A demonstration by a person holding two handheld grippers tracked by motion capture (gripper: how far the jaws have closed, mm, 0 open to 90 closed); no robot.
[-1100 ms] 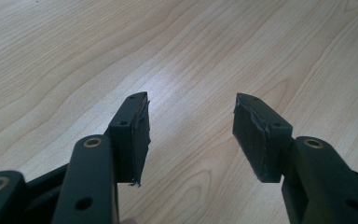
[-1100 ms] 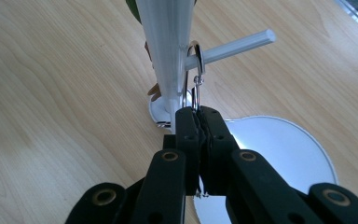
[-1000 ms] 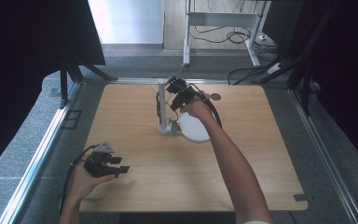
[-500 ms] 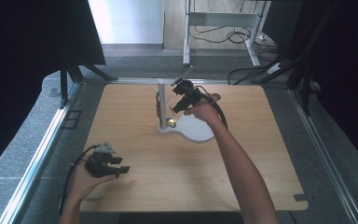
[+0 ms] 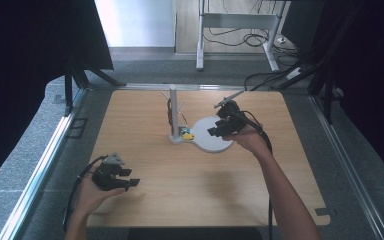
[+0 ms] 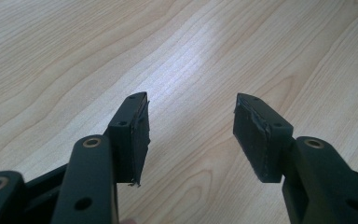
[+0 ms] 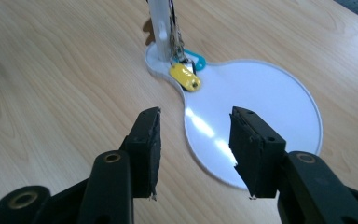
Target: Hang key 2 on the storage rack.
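Two grippers, both empty, and the keys hang on the white stand

The right gripper (image 7: 193, 149) has just been opening its jaws, nothing between them; the yellow tag (image 7: 185, 77) and teal tag (image 7: 196, 59) lie ahead of it at the foot of the upright post (image 5: 173, 112), on the white base plate (image 7: 270, 102). The left gripper (image 5: 114, 176) rests spread, well apart, near the table (image 5: 145, 115) edge

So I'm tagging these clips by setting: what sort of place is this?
Probably a lab recording station rather than a home: a bare wooden table hemmed by black curtains, a metal rail along its edge, and loose cables on the floor behind.
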